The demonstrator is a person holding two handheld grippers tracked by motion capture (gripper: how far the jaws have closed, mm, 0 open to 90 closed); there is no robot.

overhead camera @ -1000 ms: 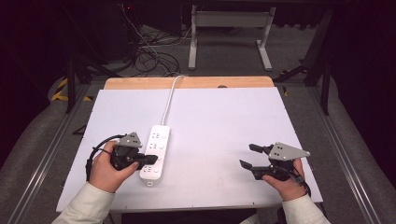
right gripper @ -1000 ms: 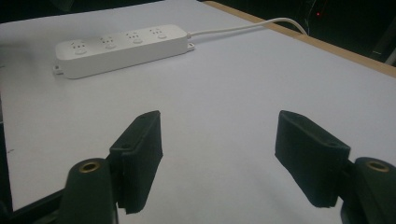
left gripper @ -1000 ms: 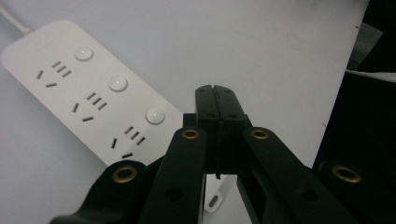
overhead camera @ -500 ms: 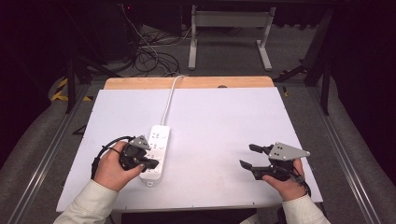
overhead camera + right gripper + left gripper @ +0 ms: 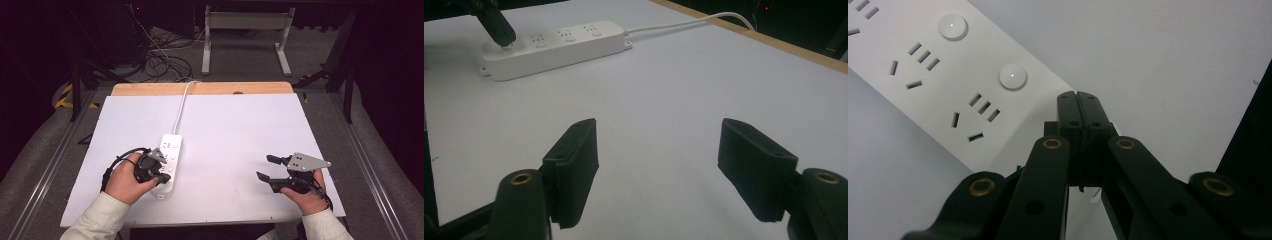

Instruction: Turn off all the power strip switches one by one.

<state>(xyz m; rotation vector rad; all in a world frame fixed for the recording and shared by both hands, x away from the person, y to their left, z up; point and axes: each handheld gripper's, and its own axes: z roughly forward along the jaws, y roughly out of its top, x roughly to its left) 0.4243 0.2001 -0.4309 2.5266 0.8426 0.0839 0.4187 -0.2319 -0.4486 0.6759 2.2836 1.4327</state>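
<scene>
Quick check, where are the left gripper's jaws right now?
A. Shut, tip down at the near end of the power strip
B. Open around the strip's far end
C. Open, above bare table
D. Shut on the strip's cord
A: the left gripper has its jaws pressed together, tip down at the near end of the power strip.

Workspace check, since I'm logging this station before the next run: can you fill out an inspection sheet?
Surface: white table top, wooden strip at the far edge.
Job's things: white power strip, left of centre, nothing plugged in.
Clutter: nothing seen.
Grippers: left gripper shut, tips on the strip's near end; right gripper open, holding nothing, over bare table.
Cables: strip's white cord runs off the far edge; dark cables on the floor beyond.
Surroundings: grey floor, metal frame behind the table.
</scene>
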